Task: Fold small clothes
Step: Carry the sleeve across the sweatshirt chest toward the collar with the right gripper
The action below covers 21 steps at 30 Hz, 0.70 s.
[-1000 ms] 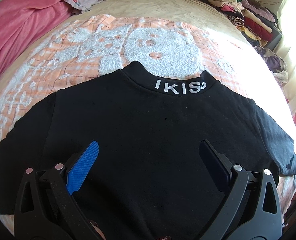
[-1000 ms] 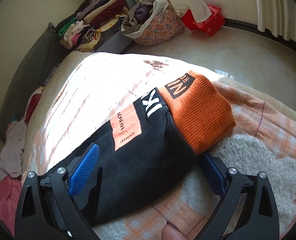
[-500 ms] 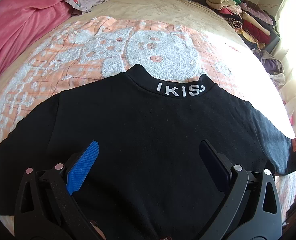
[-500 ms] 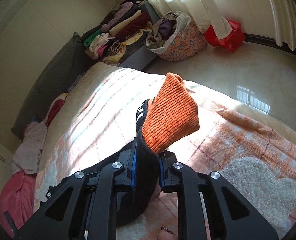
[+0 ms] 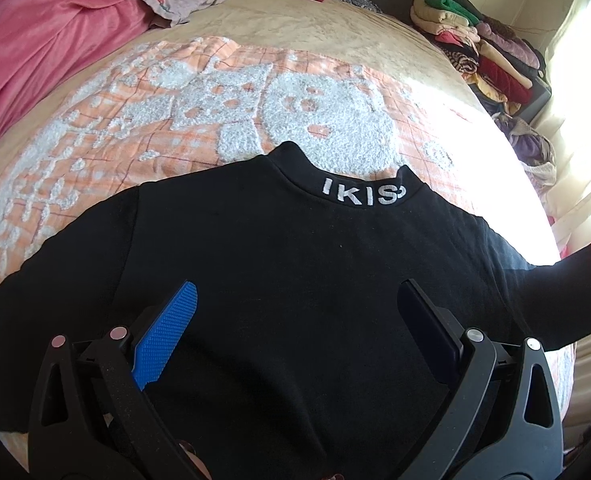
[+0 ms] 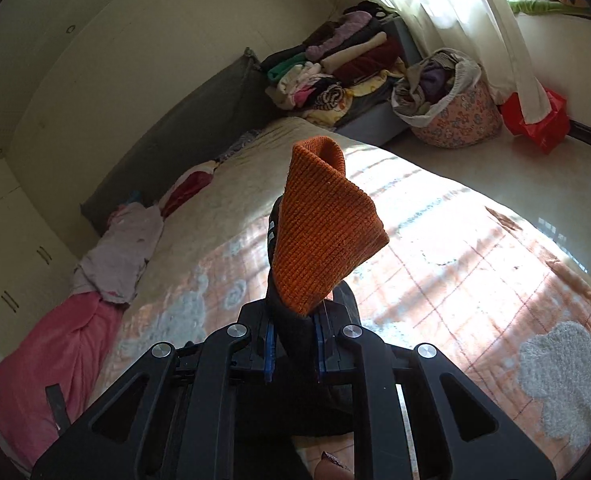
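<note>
While your left claw [image 5: 295,312] hangs wide open over the black sweater [image 5: 275,260] on the bed [image 5: 315,40], only the right view shows your right claw [image 6: 293,344] clamping its orange cuff [image 6: 323,236].

Blanket [image 5: 143,128] beyond black sweater [image 5: 295,264] bare; pink bedding [image 5: 47,48] bounds left; clothes stack [image 5: 483,52] far right.

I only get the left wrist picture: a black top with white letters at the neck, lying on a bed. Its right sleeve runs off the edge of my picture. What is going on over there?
Observer: The right gripper is shut on the sleeve, just below its orange cuff.
Operator: Is the cuff lying on the bed?
Observer: No, it stands up above the jaws, clear of the blanket.
Operator: Anything beyond the bed?
Observer: A flowered basket full of clothes sits on the floor.
</note>
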Each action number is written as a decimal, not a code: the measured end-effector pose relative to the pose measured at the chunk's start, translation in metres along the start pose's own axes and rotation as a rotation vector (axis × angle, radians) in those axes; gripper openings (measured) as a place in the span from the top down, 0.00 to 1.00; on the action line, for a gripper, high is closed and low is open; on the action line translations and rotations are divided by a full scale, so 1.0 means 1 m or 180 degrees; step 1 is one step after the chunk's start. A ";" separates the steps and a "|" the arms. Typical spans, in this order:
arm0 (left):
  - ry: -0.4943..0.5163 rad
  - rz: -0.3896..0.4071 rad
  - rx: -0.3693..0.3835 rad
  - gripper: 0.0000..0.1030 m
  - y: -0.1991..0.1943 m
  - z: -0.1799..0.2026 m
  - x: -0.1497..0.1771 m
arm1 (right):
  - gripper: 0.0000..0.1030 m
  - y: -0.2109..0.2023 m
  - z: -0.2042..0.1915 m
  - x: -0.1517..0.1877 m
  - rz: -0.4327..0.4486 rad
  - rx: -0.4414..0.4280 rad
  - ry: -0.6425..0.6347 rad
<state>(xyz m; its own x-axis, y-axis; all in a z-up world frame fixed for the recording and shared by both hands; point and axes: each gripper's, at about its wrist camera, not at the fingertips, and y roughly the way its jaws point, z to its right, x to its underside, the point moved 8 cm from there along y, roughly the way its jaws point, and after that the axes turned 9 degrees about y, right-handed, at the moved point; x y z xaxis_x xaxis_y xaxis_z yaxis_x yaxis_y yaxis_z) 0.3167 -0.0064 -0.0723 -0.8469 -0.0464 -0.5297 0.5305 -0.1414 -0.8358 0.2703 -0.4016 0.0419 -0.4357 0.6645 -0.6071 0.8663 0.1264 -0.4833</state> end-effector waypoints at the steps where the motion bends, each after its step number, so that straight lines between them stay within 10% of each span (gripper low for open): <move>1: -0.0040 -0.0002 0.0017 0.08 0.000 -0.003 0.000 | 0.87 0.001 -0.010 0.002 -0.0026 -0.0056 -0.0024; 21: -0.0713 0.0040 0.0641 0.08 -0.017 -0.051 -0.004 | 0.87 0.061 -0.168 0.135 -0.0709 -0.0611 -0.0658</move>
<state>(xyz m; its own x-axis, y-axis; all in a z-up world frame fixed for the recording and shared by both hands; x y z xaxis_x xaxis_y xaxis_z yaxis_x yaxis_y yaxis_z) 0.3126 0.0469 -0.0635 -0.8391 -0.2631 -0.4761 0.5420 -0.3317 -0.7721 0.3052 -0.1806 0.0371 -0.6423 0.4446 -0.6243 0.7660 0.4005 -0.5029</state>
